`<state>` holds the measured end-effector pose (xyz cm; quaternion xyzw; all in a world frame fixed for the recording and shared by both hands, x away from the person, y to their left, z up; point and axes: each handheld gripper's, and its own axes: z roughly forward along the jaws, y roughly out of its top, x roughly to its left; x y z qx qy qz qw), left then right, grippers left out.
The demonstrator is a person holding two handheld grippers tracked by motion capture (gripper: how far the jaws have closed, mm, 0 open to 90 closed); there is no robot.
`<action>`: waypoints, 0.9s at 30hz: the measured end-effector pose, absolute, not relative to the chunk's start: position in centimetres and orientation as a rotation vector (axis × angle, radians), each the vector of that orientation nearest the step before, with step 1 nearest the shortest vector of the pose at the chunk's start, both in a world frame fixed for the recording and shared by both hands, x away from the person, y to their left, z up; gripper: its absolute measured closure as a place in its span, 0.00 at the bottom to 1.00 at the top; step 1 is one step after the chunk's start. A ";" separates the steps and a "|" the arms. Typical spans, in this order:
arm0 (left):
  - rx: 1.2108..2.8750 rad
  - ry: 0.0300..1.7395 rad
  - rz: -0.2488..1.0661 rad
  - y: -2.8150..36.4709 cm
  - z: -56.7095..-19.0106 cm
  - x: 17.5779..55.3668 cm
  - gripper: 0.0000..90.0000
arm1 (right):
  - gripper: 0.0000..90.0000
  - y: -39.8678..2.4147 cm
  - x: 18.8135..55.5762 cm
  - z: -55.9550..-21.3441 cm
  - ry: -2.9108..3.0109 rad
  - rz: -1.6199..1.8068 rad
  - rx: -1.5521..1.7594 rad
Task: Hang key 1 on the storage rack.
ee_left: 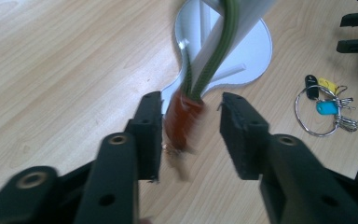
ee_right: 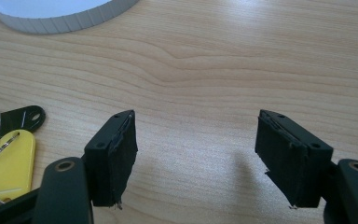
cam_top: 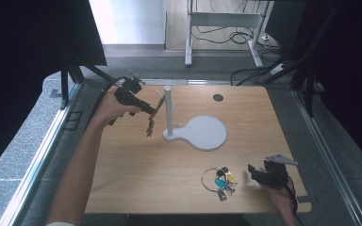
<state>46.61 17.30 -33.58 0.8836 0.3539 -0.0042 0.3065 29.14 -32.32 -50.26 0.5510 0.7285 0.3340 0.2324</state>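
- We count two tongs: the left tongs [ee_left: 191, 135] stand up by the white stand [cam_top: 195, 132], and the right tongs [ee_right: 196, 158] sit low at the near right of the surface [cam_top: 136, 165].
- One keychain strap [ee_left: 184, 119], a green cord with a reddish-brown tag, hangs from a peg of the stand; it is blurred.
- Our left tongs are parted, with the tag in the gap, close to one pad; the pads do not press on it.
- Our right tongs gape wide over bare wood, holding nothing.
- One bunch of keys [cam_top: 220, 181] on a metal ring lies just left of the right tongs, with one yellow, one blue and one black tag.
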 end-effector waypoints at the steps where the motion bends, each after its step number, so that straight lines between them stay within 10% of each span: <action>1: 2.336 0.942 -0.004 17.4 -33.5 46.6 0.58 | 0.33 -32.3 29.1 -50.2 2.003 0.919 1.513; 27: 2.281 0.882 0.094 18.8 -33.2 40.9 0.49 | 0.33 -31.8 28.8 -49.6 2.001 0.934 1.488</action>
